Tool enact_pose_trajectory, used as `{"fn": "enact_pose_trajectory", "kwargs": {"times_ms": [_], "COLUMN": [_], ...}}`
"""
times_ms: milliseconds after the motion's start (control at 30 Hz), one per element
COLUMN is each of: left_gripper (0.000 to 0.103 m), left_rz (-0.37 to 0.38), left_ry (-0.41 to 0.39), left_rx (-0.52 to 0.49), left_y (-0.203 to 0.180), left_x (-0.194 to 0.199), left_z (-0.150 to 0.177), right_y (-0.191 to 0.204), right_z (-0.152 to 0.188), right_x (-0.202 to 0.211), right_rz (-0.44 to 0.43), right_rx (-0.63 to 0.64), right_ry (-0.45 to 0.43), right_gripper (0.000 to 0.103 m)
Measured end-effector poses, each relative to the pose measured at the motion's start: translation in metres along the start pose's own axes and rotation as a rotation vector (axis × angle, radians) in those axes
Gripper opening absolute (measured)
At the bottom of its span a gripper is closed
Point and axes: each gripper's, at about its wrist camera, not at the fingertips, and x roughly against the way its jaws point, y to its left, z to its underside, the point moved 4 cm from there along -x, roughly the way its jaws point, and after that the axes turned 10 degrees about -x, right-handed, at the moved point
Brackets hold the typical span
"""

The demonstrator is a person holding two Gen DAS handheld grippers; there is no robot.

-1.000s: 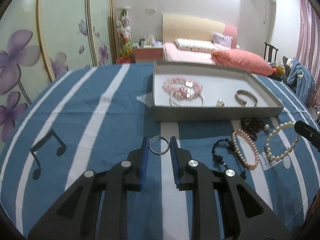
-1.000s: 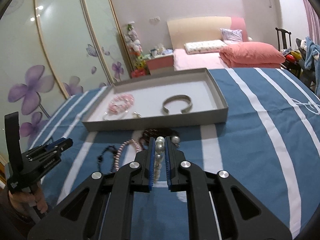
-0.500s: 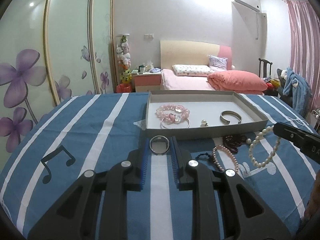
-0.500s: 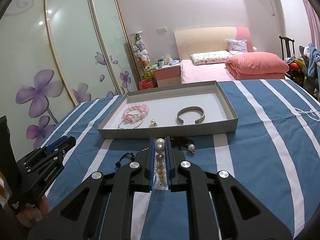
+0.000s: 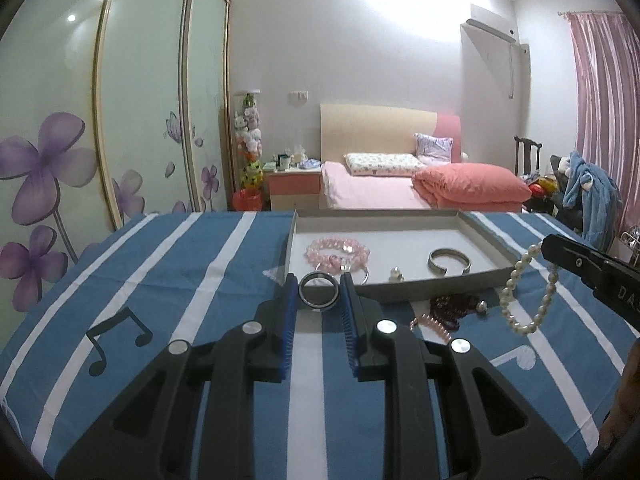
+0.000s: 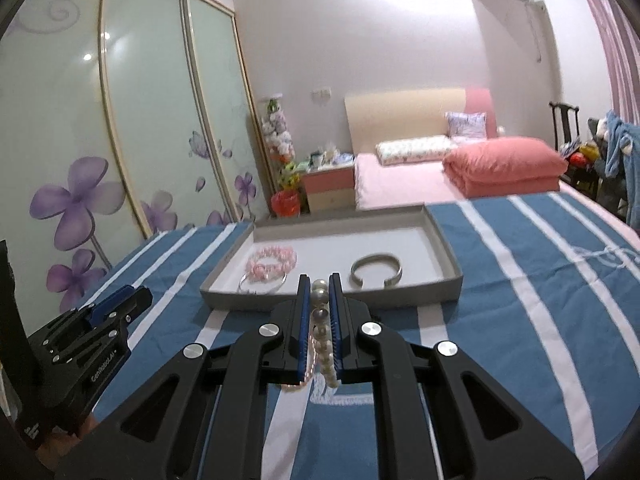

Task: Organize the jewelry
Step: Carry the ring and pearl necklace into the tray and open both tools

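Two black handheld grippers with blue finger pads are held over a blue cloth with white stripes (image 5: 200, 280). The left gripper (image 5: 319, 292) has its fingers only slightly apart, pinching a dark metal ring (image 5: 319, 296) upright between the pad tips, lifted clear of the cloth. The right gripper (image 6: 319, 294) is fully closed on a white pearl bracelet (image 6: 320, 312), which runs down the narrow slot between its pads; from the left camera the same bracelet hangs as a loop below the right gripper's tip. Just past the left fingertips and slightly to their right, a pink bead bracelet (image 5: 434, 325) and a dark beaded piece (image 5: 456, 306) lie on the cloth in front of the box. Beyond both sets of fingers sits a shallow grey cardboard box (image 6: 444, 240) with a white floor. Inside it are a pink bead bracelet (image 6: 272, 261) to the left, overlapping a thin silver bangle (image 6: 262, 286), a small pearl item (image 5: 396, 274), and an open silver cuff (image 6: 376, 270) to the right. Farther off is a bed with a coral quilt (image 6: 504, 164).
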Motion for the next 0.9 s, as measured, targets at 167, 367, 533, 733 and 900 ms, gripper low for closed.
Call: {"fn": "enact_pose_trajectory", "kwargs": {"times_ms": [167, 367, 533, 733, 900], "left_gripper": [0.022, 0.022, 0.022, 0.022, 0.022], "left_rz": [-0.005, -0.004, -0.004, -0.001, -0.006], "left_ry": [-0.039, -0.063, -0.073, -0.07, -0.08], "left_rx": [-0.002, -0.001, 0.0, 0.001, -0.003], "left_y": [-0.003, -0.004, -0.005, -0.004, -0.002], "left_x": [0.007, 0.008, 0.007, -0.001, -0.012], "left_z": [-0.009, -0.017, -0.021, -0.025, -0.037], "right_y": [0.009, 0.014, 0.013, 0.011, 0.013], "right_z": [-0.011, -0.019, -0.021, -0.024, -0.035], "right_x": [0.009, 0.013, 0.011, 0.007, -0.001], "right_rz": [0.011, 0.013, 0.017, 0.027, 0.035], "right_rx": [0.031, 0.054, 0.058, 0.054, 0.064], "right_ry": [-0.081, -0.134, -0.148, -0.156, -0.177], "right_gripper": [0.01, 0.01, 0.01, 0.01, 0.01]}}
